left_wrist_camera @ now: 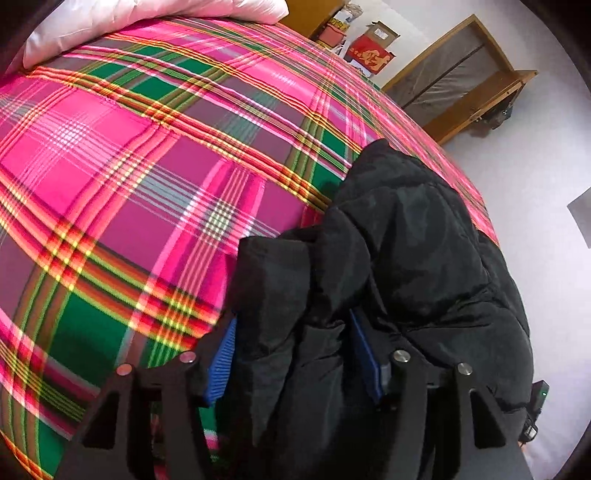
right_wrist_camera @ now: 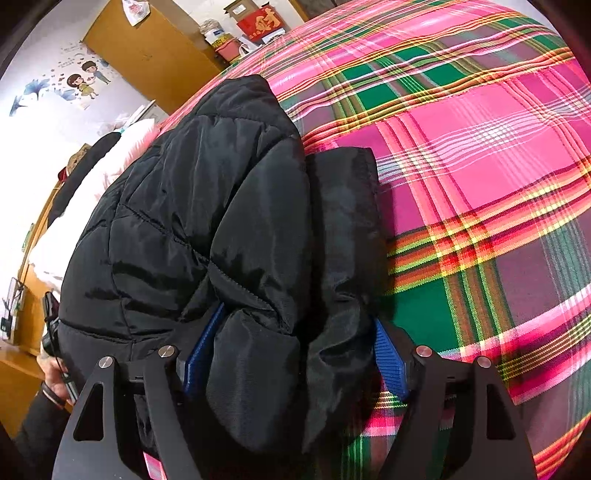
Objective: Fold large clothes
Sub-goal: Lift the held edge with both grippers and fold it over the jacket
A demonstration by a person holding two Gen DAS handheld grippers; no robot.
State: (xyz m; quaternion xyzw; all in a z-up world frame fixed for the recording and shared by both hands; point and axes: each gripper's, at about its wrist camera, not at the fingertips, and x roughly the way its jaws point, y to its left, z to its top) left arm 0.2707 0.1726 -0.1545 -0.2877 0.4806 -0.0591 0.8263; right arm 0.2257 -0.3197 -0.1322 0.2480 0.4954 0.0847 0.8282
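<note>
A black quilted puffer jacket (left_wrist_camera: 413,243) lies bunched on a bed with a pink, green and red plaid cover (left_wrist_camera: 129,177). My left gripper (left_wrist_camera: 295,350) is shut on a thick fold of the jacket between its blue pads (left_wrist_camera: 223,360). In the right wrist view the same jacket (right_wrist_camera: 207,221) fills the left and middle, and my right gripper (right_wrist_camera: 291,350) is shut on another thick fold between its blue pads (right_wrist_camera: 389,363). The plaid cover (right_wrist_camera: 480,166) spreads to the right.
A pale pink pillow (left_wrist_camera: 155,22) lies at the bed's far end. A wooden frame (left_wrist_camera: 461,74) leans on the wall beyond the bed. A wooden cabinet (right_wrist_camera: 147,48) and red boxes (right_wrist_camera: 258,22) stand behind. A white-pink quilt (right_wrist_camera: 92,192) lies left of the jacket.
</note>
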